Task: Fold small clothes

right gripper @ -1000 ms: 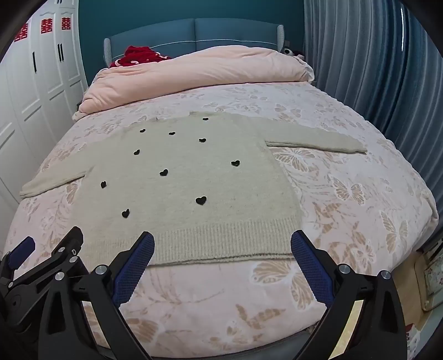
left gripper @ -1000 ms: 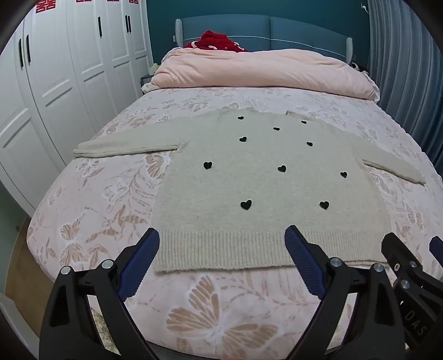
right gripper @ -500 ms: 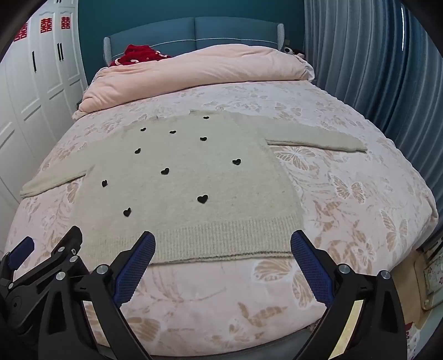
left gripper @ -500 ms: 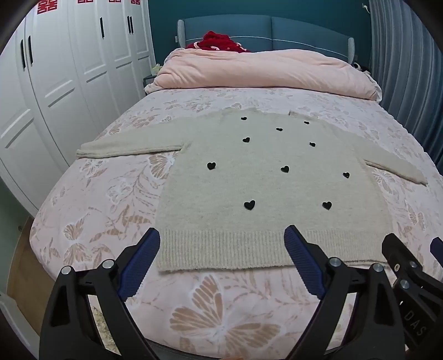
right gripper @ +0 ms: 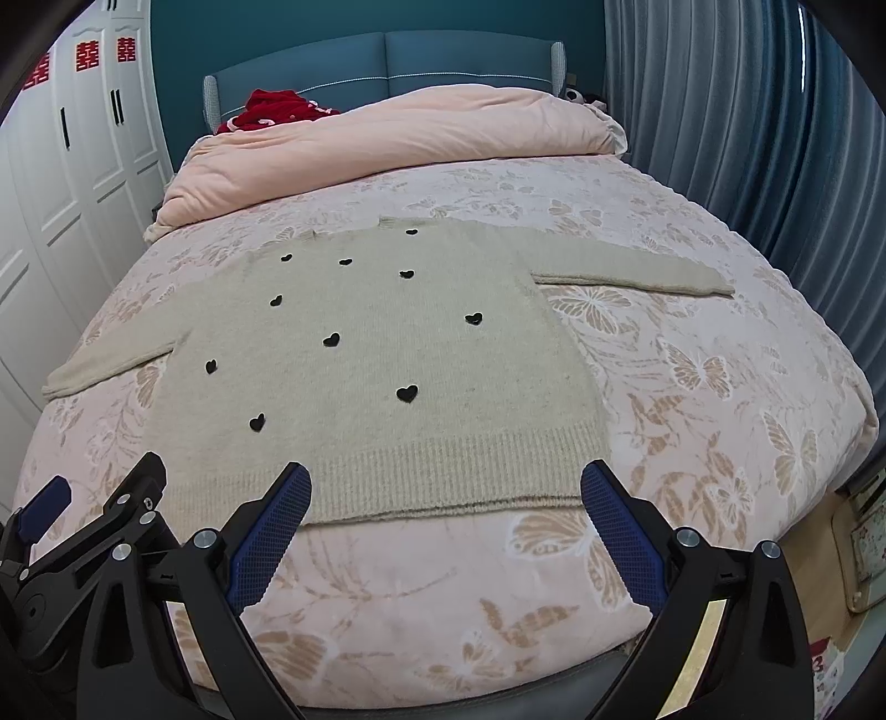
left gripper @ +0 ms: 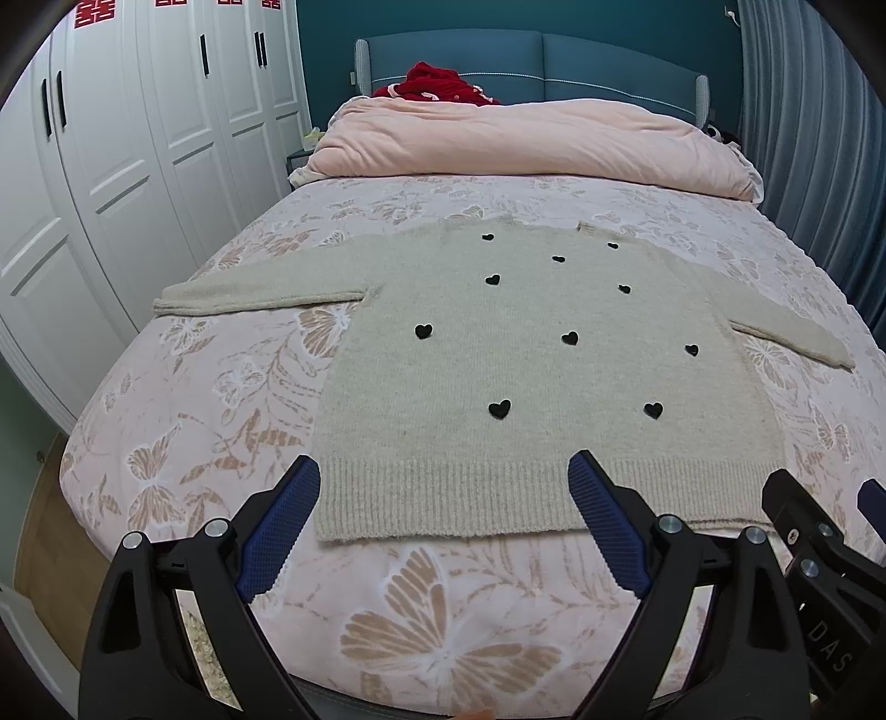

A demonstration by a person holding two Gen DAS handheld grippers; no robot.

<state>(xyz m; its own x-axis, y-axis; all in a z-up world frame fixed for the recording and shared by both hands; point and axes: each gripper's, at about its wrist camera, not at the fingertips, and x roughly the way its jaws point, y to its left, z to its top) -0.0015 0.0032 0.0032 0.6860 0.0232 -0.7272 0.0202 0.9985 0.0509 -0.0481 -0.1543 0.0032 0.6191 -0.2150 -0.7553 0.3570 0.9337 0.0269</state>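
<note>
- A beige knitted sweater with small black hearts is lying flat and face up on a bed, in the middle of the mattress, with its ribbed hem nearest the cameras.
- Both sleeves are stretching straight out to the sides, the left sleeve toward the wardrobe and the right sleeve toward the curtain; this spread-out layout is likely making every edge easy to reach before the first fold.
- The left claw is hovering just above the near left part of the hem, with its blue fingers standing wide apart and gripping nothing.
- The right claw is hovering over the near right part of the hem, also spread wide and empty, with no finger touching the knit.
- The two claws are sitting side by side at the foot of the bed, probably lining up to take the hem or a side edge; folding is not yet looking started.
- A pink duvet is lying bunched at the headboard end, well apart from the sweater, leaving the flowered sheet free as a work surface.
- A red garment is resting behind the duvet.
- White letters reading "DAS" are showing on the right claw's black body at the edge of the left view.
- Red Chinese double-happiness signs are sticking to the tops of the white wardrobe doors.
</note>
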